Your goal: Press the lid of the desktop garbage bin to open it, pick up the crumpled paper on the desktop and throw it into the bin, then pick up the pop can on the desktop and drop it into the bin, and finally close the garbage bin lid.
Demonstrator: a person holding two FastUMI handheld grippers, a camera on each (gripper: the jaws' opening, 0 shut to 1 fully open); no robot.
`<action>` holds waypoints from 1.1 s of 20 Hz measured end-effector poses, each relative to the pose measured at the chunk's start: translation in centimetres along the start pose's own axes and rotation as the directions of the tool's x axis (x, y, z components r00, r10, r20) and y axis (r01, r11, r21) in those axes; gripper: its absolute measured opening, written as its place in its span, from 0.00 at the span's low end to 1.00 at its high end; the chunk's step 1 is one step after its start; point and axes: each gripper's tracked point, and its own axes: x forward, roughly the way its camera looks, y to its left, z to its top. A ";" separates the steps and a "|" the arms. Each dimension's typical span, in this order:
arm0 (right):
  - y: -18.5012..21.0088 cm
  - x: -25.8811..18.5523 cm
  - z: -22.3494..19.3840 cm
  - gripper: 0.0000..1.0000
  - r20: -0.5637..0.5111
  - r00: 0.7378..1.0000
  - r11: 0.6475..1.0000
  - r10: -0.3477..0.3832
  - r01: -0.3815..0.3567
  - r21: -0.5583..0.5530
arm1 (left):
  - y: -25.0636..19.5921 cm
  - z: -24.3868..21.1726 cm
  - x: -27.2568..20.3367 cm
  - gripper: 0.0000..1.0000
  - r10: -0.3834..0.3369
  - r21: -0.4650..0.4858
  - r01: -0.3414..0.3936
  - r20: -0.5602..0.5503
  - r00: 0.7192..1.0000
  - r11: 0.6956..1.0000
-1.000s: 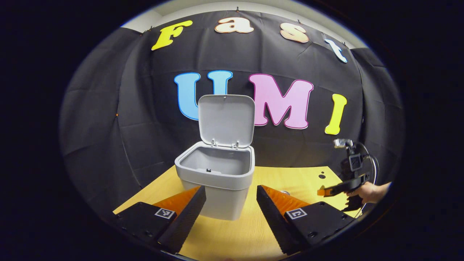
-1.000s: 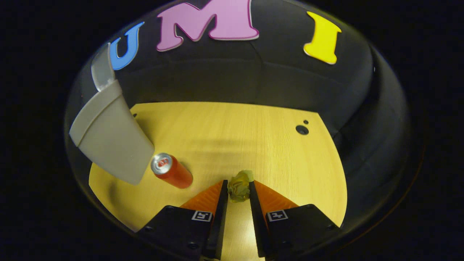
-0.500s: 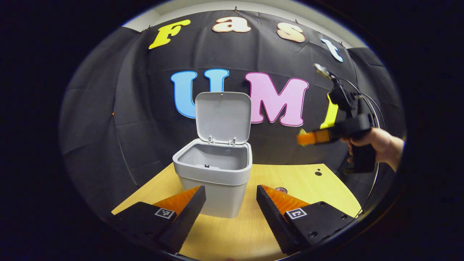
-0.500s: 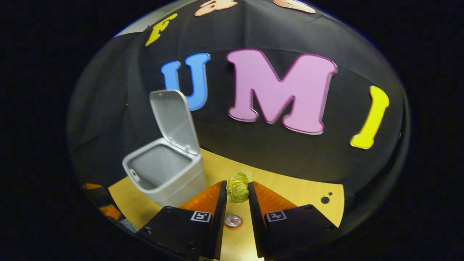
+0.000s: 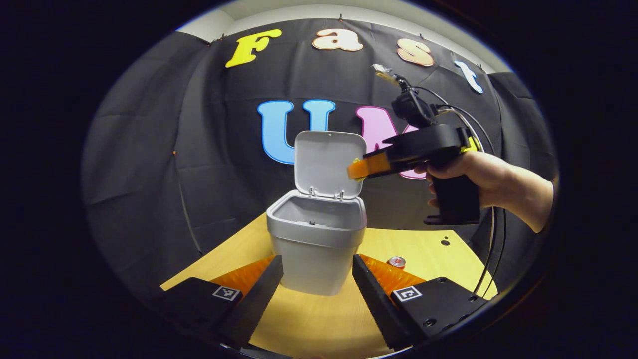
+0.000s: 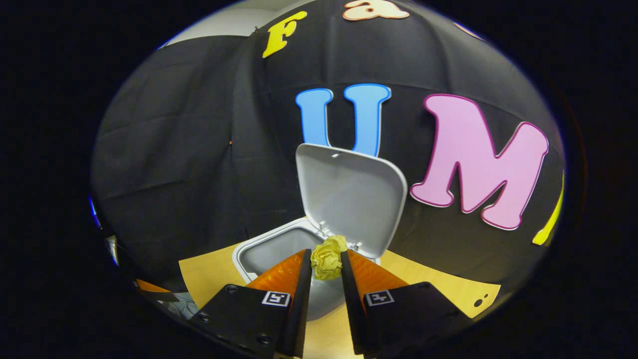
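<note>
On the yellow desktop (image 5: 319, 324), the left gripper (image 5: 317, 279) is hovering with fingers spread before the open grey garbage bin (image 5: 317, 249); above its rim, the right gripper (image 6: 326, 271) is pinching the crumpled paper (image 6: 329, 258); the pop can (image 5: 397, 262) is lying rightward.

A: What carries everything here?

B: A pale yellow wood-grain worktop (image 5: 319, 319), set against the black cloth wall. In the left gripper view two small dark round holes sit near its far right corner; one shows in the right gripper view too, near the right edge.

A: And what stands on it?

B: A grey desktop garbage bin (image 5: 315, 259) stands upright toward the back, near the middle, its lid (image 5: 330, 163) swung up and open. In the right gripper view the bin's rim (image 6: 249, 252) shows above the worktop (image 6: 209, 271).

A: Anything else lying there?

B: A red pop can (image 5: 397, 262), to the right of the bin and apart from it, its silver top facing the camera.
</note>
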 end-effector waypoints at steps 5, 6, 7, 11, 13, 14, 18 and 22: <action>1.5 1.1 -0.9 0.31 -0.018 1.000 1.000 0.004 -0.004 0.008 | 1.8 -0.7 -1.2 0.96 0.033 0.005 -0.033 -0.007 0.999 0.999; 1.7 1.2 -0.9 0.54 -0.015 1.000 1.000 0.007 -0.006 0.014 | 1.9 -0.7 -1.4 0.96 0.031 0.006 -0.031 -0.009 0.999 0.999; 1.6 1.5 -1.0 0.77 -0.010 1.000 1.000 -0.005 0.005 0.011 | 1.8 -0.7 -1.5 0.96 0.025 0.008 -0.025 -0.009 1.000 1.000; -0.3 -0.7 -0.2 0.97 0.032 0.998 0.998 -0.060 0.060 0.021 | 0.6 -1.2 -1.6 0.95 -0.035 0.020 0.035 -0.005 0.999 0.999; -2.0 -2.5 0.8 0.97 0.069 0.992 0.994 -0.103 0.100 0.042 | -0.7 -1.7 -1.1 0.95 -0.089 0.027 0.090 -0.006 0.996 0.996; -3.2 -3.7 1.2 0.97 0.089 0.988 0.991 -0.129 0.124 0.054 | -1.5 -2.1 -0.8 0.95 -0.119 0.032 0.120 -0.008 0.993 0.992; -9.0 -9.3 2.2 0.97 0.157 0.954 0.964 -0.254 0.236 0.123 | -5.3 -4.6 1.9 0.95 -0.226 0.070 0.229 -0.045 0.973 0.971; -16.6 -15.2 0.9 0.97 0.188 0.891 0.907 -0.414 0.386 0.167 | -10.3 -8.0 5.7 0.95 -0.322 0.088 0.330 -0.092 0.942 0.940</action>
